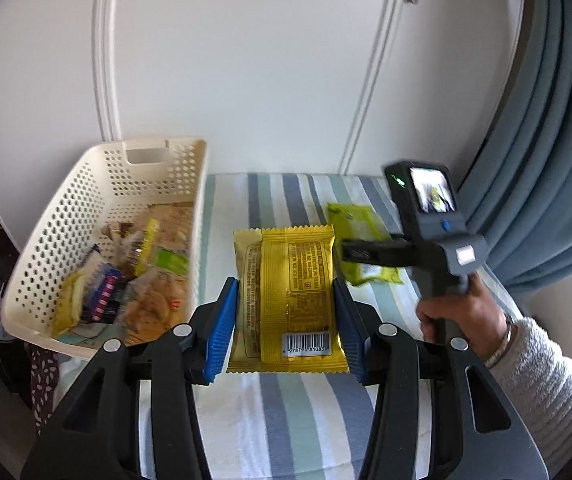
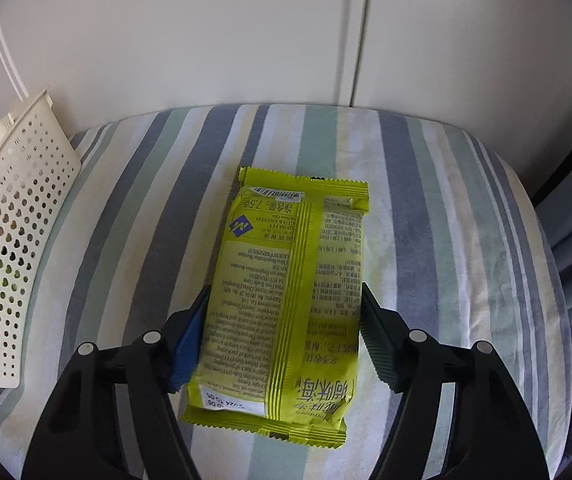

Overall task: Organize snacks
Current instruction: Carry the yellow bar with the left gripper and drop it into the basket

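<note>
Snacks already fill the cream perforated basket (image 1: 98,216) at the left of the striped cloth (image 1: 278,408), a loose heap of wrappers, so I judge the sorting well along with two packets left outside it. Just right of the basket, the yellow packet (image 1: 289,292) sits between the blue pads of my left gripper (image 1: 286,320); the pads press its long edges and the foil looks lifted clear of the cloth, so I read it as gripped, jaws about a packet-width apart. It is a flat, sealed foil pouch, light by the look of it, slick on its printed face and soft enough to buckle, and the contents may crumble if squeezed hard. Taking it across the middle of its width, as now, seems right to me.

Further right lies the green packet (image 2: 286,304), seam side up on the cloth. My right gripper (image 2: 286,336) straddles its lower half, jaws spread to the packet's width with pads at both edges. Whether they already pinch it I cannot tell. The wrapper is the same thin glossy film, so I would close gently on the body, not on the crimped ends. A hand (image 1: 465,312) holds that tool in the left view.
</note>
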